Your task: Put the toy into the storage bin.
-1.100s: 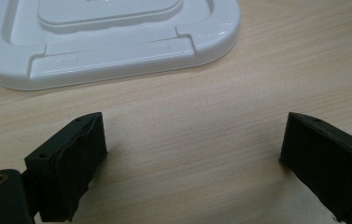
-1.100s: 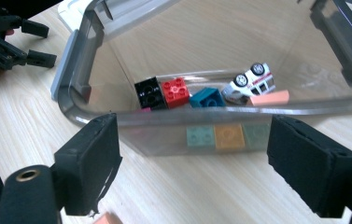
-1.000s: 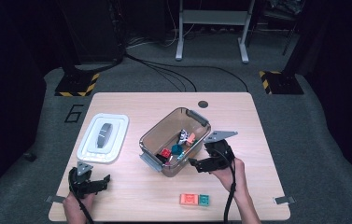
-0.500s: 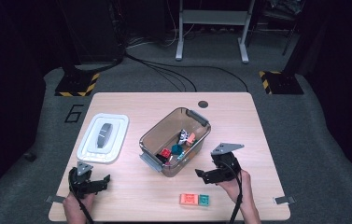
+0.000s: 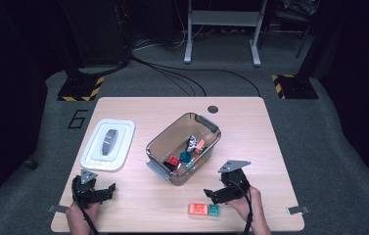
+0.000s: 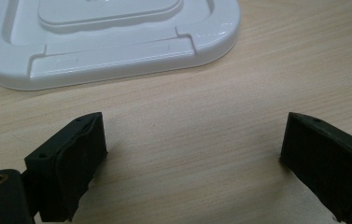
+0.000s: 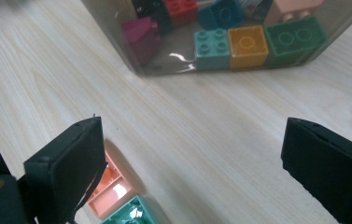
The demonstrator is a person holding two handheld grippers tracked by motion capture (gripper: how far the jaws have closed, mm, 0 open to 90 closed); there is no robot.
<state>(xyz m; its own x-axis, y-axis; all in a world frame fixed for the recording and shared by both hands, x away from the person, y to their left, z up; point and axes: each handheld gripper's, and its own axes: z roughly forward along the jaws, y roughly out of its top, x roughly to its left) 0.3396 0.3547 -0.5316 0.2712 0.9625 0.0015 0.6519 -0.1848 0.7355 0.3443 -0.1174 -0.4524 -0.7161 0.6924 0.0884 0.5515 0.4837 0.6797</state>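
Now right gripper (image 5: pixel 210 195) low over desk (image 5: pixel 270 147), fingers just opened wide, nothing between, salmon brick (image 5: pixel 197 209) and teal brick (image 5: pixel 214 210) just beside, left gripper (image 5: pixel 104 190) fingers wide, near-left.

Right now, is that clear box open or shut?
Open: the clear box has no cover, toy bricks show inside, and its white lid lies apart on the table.

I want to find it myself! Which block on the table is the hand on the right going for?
Start at the clear bin full of coloured blocks in the middle of the wooden table. Look toward the near edge, below the bin's right end, where two blocks lie side by side beside the right tool. It's the salmon-pink block, left of its teal neighbour, both outside the bin.
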